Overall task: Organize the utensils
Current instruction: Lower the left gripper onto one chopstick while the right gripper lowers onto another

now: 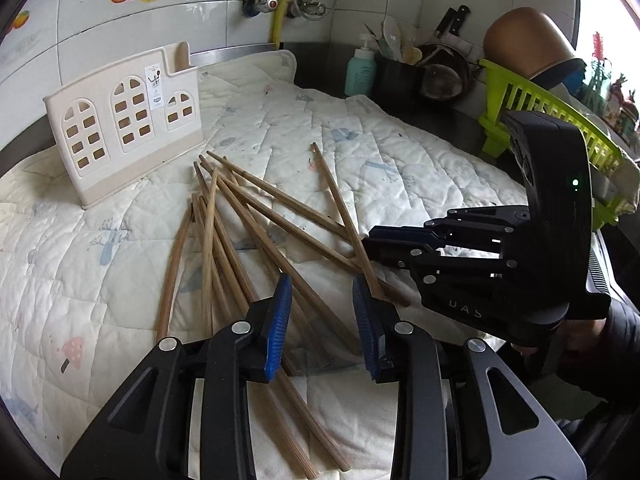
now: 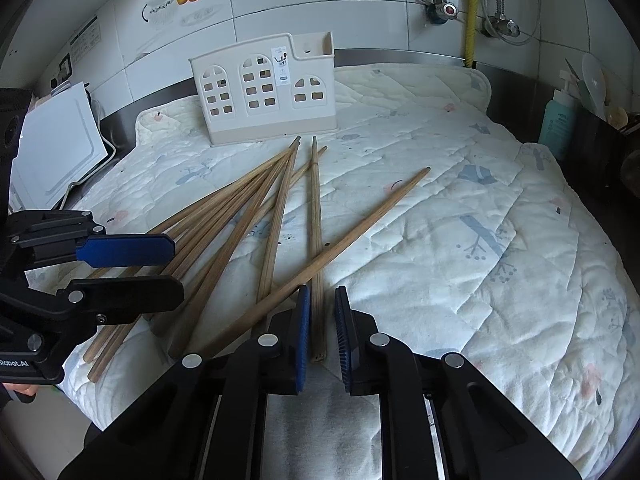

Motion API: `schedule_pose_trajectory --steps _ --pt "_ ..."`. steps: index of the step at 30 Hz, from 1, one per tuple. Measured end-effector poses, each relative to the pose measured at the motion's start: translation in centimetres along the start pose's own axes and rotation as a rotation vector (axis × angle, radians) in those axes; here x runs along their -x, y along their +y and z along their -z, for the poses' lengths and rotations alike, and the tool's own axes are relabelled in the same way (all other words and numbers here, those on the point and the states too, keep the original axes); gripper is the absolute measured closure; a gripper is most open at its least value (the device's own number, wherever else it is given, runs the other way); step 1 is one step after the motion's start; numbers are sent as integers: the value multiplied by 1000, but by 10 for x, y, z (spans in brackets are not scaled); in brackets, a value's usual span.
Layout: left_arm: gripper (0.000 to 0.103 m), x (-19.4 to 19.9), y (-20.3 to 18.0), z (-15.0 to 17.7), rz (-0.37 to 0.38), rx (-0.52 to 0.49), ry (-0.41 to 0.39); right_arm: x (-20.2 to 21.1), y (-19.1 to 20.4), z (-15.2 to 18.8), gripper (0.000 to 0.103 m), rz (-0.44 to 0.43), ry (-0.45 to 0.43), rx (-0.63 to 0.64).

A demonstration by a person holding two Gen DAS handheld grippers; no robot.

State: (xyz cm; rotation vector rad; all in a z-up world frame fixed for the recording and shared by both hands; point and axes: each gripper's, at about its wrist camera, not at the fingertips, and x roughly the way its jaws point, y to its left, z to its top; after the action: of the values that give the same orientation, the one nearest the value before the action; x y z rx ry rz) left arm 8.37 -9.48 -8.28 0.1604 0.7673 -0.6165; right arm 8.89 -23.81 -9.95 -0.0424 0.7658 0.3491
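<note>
Several wooden chopsticks (image 1: pixel 224 232) lie fanned on a quilted cloth (image 1: pixel 400 152). Behind them stands a cream utensil holder (image 1: pixel 124 132) with window cut-outs. My left gripper (image 1: pixel 321 284) is open low over the pile, with sticks running under the gap and no pad pressing. From the right wrist, the chopsticks (image 2: pixel 240 208) point toward the holder (image 2: pixel 264 92). My right gripper (image 2: pixel 322 292) straddles the thick end of a straight pair of chopsticks (image 2: pixel 317 240). Its jaws are narrow, and a thin strip of cloth shows beside the right pad. The left gripper (image 2: pixel 178 268) reaches in from the left.
A green dish rack (image 1: pixel 540 120), a brown pot (image 1: pixel 524 40), pans and a teal soap bottle (image 1: pixel 360 72) crowd the far right counter. A white board (image 2: pixel 56 152) leans at the left. The tiled wall with pipes and a valve (image 2: pixel 448 10) closes the back.
</note>
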Motion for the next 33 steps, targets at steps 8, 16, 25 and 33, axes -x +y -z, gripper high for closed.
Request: schedule_pose_trajectory --steps 8,16,25,33 --pt "71 8 9 6 -25 39 -10 18 -3 -1 83 29 -22 -32" --pt "71 25 19 15 -45 87 -43 32 9 2 83 -70 -25 -175" --pt "71 40 32 26 -44 120 -78 11 25 3 83 -16 41 -205" --pt "67 43 41 32 -47 144 -85 14 21 4 96 32 46 -198"
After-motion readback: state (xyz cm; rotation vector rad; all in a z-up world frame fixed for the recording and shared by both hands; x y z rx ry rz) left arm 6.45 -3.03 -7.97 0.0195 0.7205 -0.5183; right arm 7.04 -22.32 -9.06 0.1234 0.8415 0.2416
